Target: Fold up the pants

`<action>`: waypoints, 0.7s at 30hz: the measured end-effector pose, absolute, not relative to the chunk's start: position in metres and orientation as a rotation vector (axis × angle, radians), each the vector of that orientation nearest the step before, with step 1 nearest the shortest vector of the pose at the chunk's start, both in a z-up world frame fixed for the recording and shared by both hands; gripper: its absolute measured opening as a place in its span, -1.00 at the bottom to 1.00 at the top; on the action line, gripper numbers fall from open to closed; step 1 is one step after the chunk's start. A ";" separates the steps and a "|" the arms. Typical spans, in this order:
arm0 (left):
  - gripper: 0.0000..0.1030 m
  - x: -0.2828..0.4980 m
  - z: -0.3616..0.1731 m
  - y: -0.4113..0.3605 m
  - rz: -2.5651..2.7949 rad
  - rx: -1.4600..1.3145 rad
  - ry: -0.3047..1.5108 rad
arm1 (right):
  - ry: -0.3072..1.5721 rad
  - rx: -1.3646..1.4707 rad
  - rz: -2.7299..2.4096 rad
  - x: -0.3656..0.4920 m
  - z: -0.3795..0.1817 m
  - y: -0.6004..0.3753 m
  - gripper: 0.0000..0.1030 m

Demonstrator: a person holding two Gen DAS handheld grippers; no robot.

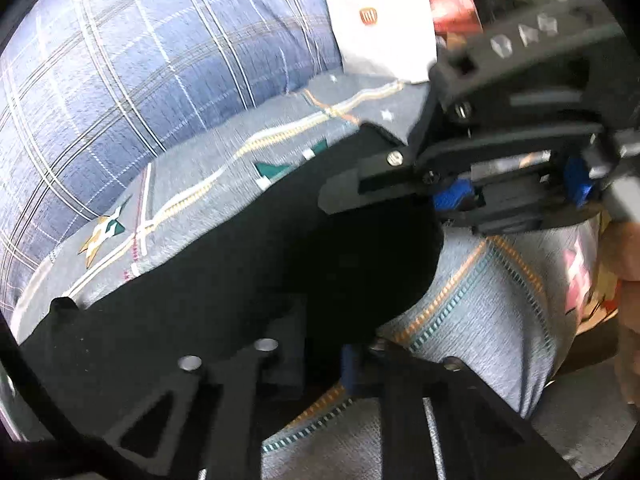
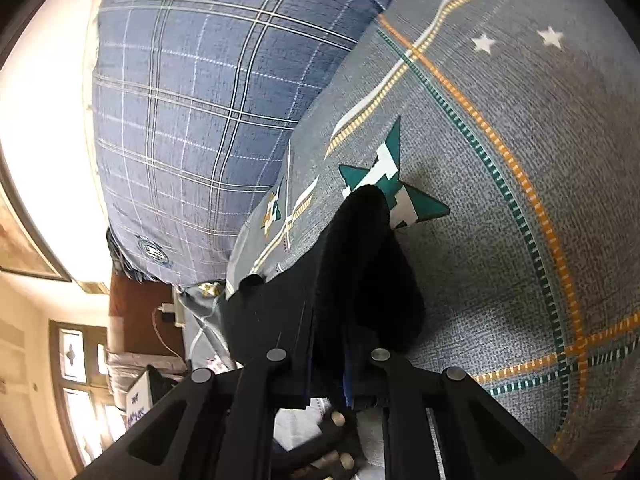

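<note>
The black pants (image 1: 240, 272) lie on a grey patterned bedsheet (image 1: 208, 184). In the left wrist view my left gripper (image 1: 320, 360) is shut on the pants' cloth, which drapes over its fingers. The right gripper (image 1: 400, 184) shows at the upper right, its fingers pinching the same cloth. In the right wrist view my right gripper (image 2: 332, 360) is shut on a bunched fold of the black pants (image 2: 368, 272), lifted over the bedsheet (image 2: 500, 240). The fingertips are hidden by cloth in both views.
A blue plaid pillow (image 1: 140, 68) lies behind the pants and also shows in the right wrist view (image 2: 200, 120). A white cloth (image 1: 380, 20) lies beside it. A bright wall (image 2: 44, 140) and a window (image 2: 80, 380) are at left.
</note>
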State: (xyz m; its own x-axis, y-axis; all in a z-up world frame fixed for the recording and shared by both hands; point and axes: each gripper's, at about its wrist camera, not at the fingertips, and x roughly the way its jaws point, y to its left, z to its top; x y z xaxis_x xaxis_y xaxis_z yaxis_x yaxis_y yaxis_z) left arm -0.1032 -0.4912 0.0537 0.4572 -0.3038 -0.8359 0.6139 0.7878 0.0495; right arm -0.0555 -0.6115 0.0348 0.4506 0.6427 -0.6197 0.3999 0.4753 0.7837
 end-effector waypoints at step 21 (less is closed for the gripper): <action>-0.81 -0.092 0.040 -0.233 -0.372 -0.574 0.996 | 0.989 0.885 0.510 0.004 0.102 -0.433 -0.61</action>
